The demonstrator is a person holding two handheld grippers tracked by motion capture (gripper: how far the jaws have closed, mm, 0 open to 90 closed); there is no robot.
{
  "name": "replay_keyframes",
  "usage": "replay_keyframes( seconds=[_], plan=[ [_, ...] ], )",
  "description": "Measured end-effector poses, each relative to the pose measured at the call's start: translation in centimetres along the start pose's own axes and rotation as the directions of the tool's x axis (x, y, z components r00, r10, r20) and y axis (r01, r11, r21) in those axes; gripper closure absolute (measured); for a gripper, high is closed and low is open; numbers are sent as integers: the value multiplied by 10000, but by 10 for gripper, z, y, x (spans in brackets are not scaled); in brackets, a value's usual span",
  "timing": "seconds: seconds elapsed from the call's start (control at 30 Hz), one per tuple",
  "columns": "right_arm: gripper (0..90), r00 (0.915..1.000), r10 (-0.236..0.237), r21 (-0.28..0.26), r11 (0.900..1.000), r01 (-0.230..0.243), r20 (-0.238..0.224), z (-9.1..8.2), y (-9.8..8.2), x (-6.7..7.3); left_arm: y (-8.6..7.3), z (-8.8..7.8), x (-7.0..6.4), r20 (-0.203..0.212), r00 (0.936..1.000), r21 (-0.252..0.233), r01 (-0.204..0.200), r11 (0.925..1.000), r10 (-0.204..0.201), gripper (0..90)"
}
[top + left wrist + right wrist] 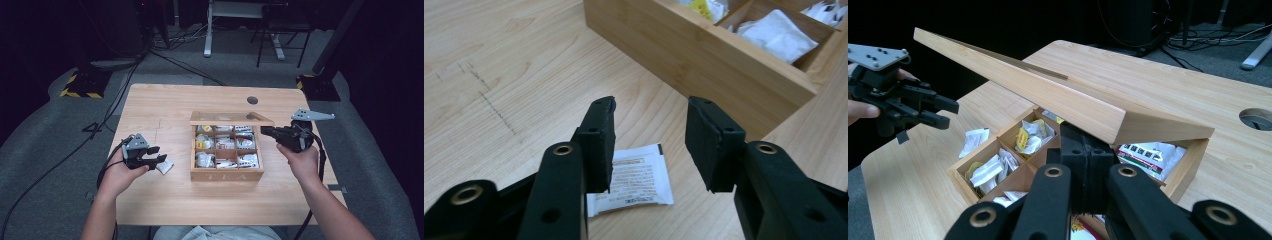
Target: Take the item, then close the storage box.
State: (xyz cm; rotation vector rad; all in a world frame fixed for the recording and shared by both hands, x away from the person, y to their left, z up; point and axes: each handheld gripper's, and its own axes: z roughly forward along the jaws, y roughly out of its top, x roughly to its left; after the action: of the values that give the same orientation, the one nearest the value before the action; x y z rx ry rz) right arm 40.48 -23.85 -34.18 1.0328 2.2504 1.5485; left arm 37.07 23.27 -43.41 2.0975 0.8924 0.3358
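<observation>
Just below the parted jaws of the left gripper (651,145), a white tea packet (634,180) lies flat on the wooden worktop (499,75), its printed face up and one end hidden under the gripper's left jaw; neither pad presses on it, and the jaws stand open with a clear gap between them. Ahead of that gripper and slightly to its right sits the near wall of a wooden tea box (704,55), close to the packet but not touching it, with white packets visible in the compartments beyond the wall. From the high view the left gripper (156,156) is held low over the worktop beside the box's left side, the packet (165,167) at its tips, and the person's left hand (120,172) wraps its body. Across the box, the right gripper (265,131) reaches in at the right rear corner, carried by the right hand (301,159). Its jaws are closed together under the edge of the box's hinged lid (1048,92), which is propped up at a slant above the open compartments (998,165); the right gripper (1087,165) sits pressed against the lid's underside at the corner nearest it. Whether the pads pinch the lid or merely hold it up cannot be told. Sorted packets fill the compartments directly in front of and below that gripper.
</observation>
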Motion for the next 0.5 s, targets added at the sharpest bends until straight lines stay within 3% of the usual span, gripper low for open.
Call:
replay_keyframes(
  seconds=[0.13, 0.33, 0.5],
  plan=[
    [899, 10000, 17, 26, 10000, -17, -1, 0, 1, 0, 4, -4, -14, 297, 9989, -201, -352, 9992, 358, 505],
    [899, 10000, -2, 51, 10000, 2, 4, 0, 1, 0, 4, -8, -27, 493, 9976, -494, -460, 9977, 484, 446],
    [899, 10000, -10, 66, 10000, 10, -11, 0, 2, -1, -1, -9, -38, 593, 9957, -391, -683, 9969, 705, 425]
  ],
)
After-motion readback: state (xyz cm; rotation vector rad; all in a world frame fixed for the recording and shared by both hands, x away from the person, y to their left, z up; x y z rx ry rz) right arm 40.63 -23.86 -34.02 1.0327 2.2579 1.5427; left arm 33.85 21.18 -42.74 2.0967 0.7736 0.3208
